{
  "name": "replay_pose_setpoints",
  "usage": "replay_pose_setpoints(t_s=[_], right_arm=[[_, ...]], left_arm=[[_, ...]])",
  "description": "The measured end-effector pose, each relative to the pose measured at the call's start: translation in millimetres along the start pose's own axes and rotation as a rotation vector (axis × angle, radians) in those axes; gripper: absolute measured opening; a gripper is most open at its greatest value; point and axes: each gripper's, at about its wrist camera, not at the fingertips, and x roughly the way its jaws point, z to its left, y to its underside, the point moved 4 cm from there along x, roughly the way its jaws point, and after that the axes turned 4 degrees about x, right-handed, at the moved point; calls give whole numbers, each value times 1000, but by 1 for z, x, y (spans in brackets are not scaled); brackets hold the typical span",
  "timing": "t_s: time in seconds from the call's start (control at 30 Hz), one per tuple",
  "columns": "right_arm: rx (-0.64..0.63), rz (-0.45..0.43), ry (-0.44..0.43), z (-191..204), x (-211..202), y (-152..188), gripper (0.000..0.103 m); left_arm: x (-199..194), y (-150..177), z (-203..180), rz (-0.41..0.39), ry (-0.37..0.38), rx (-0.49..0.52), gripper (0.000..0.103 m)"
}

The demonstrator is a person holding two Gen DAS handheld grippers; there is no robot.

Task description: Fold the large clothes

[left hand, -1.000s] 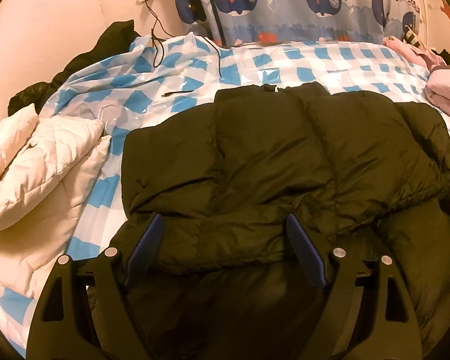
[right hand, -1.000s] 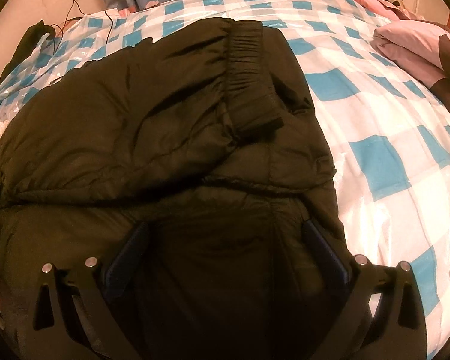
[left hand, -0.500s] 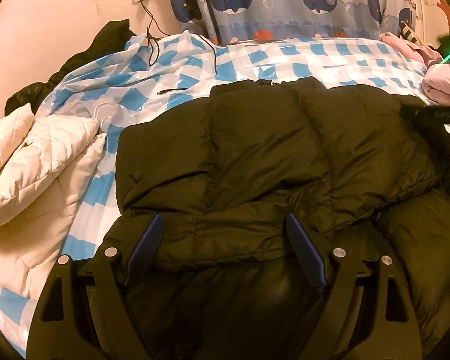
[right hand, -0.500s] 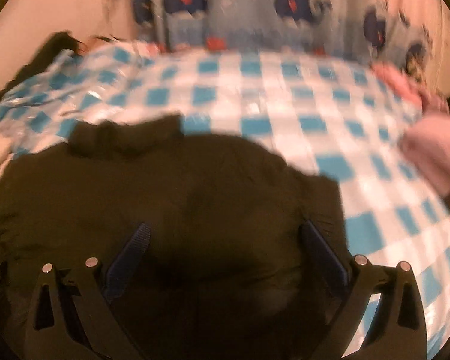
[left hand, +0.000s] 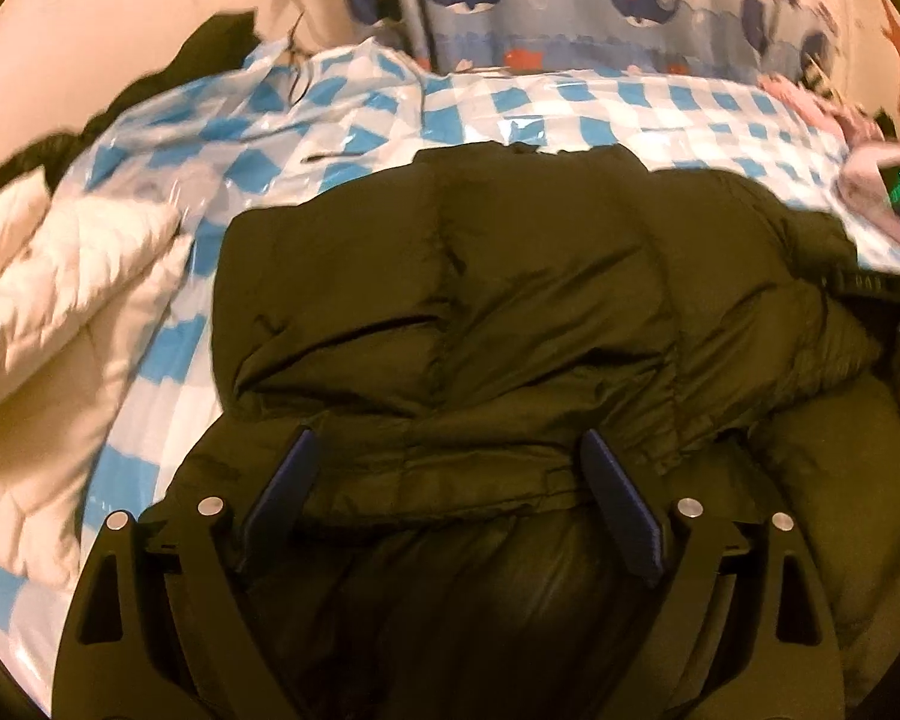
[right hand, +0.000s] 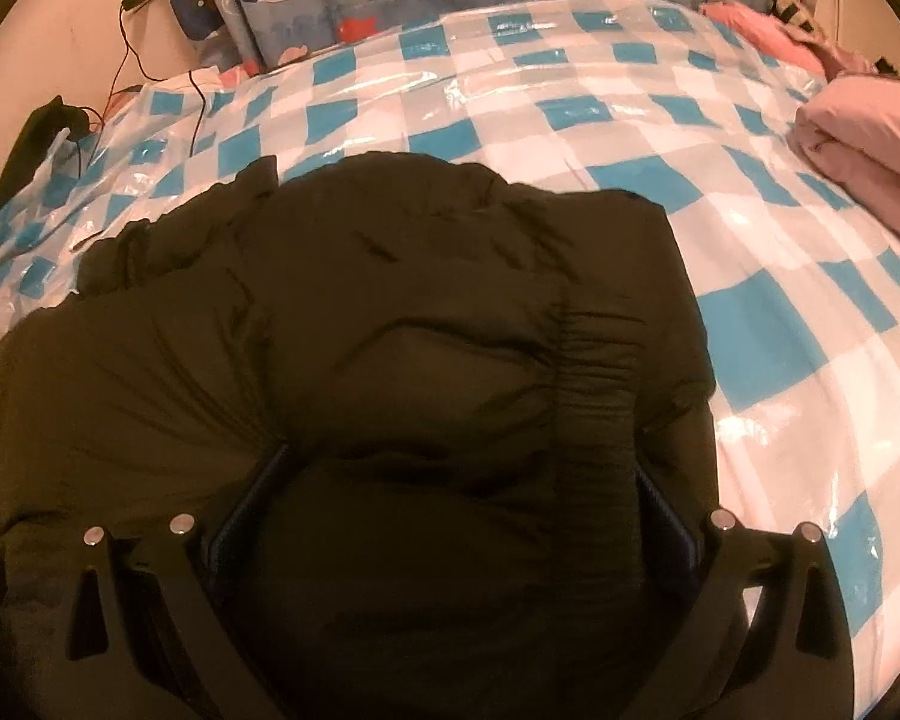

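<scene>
The left gripper (left hand: 444,468) has its blue-padded fingers (left hand: 621,507) spread wide, gripping nothing, low over the near fold of the jacket (left hand: 510,312). The right gripper (right hand: 456,480) is likewise spread apart; puffy dark fabric bulges up between its fingers (right hand: 660,510) and hides most of them, so whether the pads touch the cloth cannot be told.

The jacket (right hand: 390,330) is a dark quilted puffer, lying partly folded on the bed cover (right hand: 630,120), a glossy sheet checked in blue and white. A ribbed cuff (right hand: 600,360) lies on top of it near the right gripper's right finger.

Left of the jacket, a cream quilt (left hand: 60,276) lies bunched on the cover. Pink folded clothes (right hand: 870,132) sit at the far right. A whale-print curtain (left hand: 570,6) hangs behind the bed, and a thin cable (right hand: 195,114) trails from the wall onto the cover.
</scene>
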Motion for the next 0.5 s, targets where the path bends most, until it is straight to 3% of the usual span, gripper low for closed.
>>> replay_pose_setpoints(t_s=[0.07,0.17,0.23,0.33,0.5], right_arm=[[-2,29,1,-5,-23,2,97],[-18,-44,2,-22,-80,17,97],[-28,-33,0,-38,-106,34,97],[-26,-9,34,-79,-146,79,97],[127,73,24,-159,-193,163,97]], left_arm=[[-15,1,14,8,38,-78,85],[-45,11,39,4,71,-179,85],[-64,27,58,25,76,-229,85],[-91,59,86,61,45,-279,85],[-135,120,133,113,3,-408,85]])
